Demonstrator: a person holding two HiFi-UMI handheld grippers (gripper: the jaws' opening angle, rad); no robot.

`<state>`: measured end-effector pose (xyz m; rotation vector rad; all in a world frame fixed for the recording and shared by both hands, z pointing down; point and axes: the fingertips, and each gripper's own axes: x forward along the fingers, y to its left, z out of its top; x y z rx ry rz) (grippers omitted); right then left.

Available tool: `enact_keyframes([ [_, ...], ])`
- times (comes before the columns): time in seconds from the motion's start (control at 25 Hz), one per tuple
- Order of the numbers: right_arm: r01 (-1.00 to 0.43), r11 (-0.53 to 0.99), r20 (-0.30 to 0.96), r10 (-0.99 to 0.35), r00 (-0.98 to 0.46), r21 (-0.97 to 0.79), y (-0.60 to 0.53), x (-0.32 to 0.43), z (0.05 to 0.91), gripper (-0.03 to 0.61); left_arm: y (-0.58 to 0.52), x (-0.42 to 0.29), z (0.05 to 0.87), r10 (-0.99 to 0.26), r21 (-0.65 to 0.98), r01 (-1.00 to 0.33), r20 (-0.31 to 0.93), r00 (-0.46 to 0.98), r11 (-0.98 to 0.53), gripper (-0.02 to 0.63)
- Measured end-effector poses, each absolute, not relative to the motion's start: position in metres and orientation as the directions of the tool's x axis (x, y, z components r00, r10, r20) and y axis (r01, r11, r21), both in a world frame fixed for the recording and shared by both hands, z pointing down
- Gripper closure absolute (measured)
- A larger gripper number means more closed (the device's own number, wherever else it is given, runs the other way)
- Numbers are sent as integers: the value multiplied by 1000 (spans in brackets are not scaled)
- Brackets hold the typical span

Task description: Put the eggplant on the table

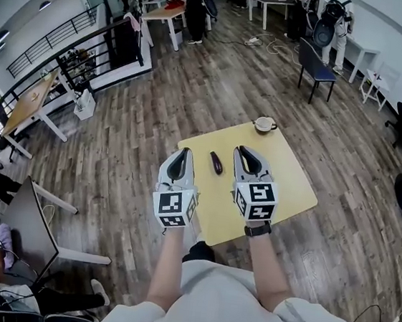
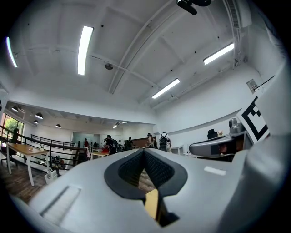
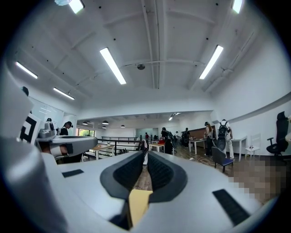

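The eggplant (image 1: pixel 216 163) lies on the yellow bench (image 1: pixel 287 192), near the bench's left edge in the head view. It is dark purple and elongated, with its long axis running roughly away from the person. It rests free on the surface; neither claw touches it.

The eggplant sits between the two claws. The left claw (image 1: pixel 181 153) is just beside it on the left, over the bench edge. The right claw (image 1: pixel 249 155) is just beside it on the right, over the bench top. Both claws point away from the person and are held about level.

Left claw: the jaws are closed together at the tips, with nothing gripped. Its own view shows the ribbed black pads (image 2: pixel 158 169) meeting at the front; floor and a strip of yellow bench show through the hollow behind them.

Right claw: the jaws are fully closed and grip nothing. Its own view shows the pads (image 3: pixel 160 170) side by side, with only a thin slit between them.

Each claw carries a marker cube: left (image 1: pixel 174 208), right (image 1: pixel 256 199). A cup (image 1: pixel 265 124) stands at the far corner of the bench, well apart from the eggplant. The bench stands on a wood-plank floor (image 1: pixel 194 91). A blue chair (image 1: pixel 317 67) stands farther off.
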<state>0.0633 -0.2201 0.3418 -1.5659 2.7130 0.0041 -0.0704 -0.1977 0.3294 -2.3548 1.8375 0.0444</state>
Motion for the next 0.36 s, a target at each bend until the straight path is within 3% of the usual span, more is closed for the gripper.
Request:
enact_keyframes([
  [0.36,-862,507,14,-862,-507,0,-226,57,350,541,-208,-69,343,-959,-67,-962,-79,271,-266,604],
])
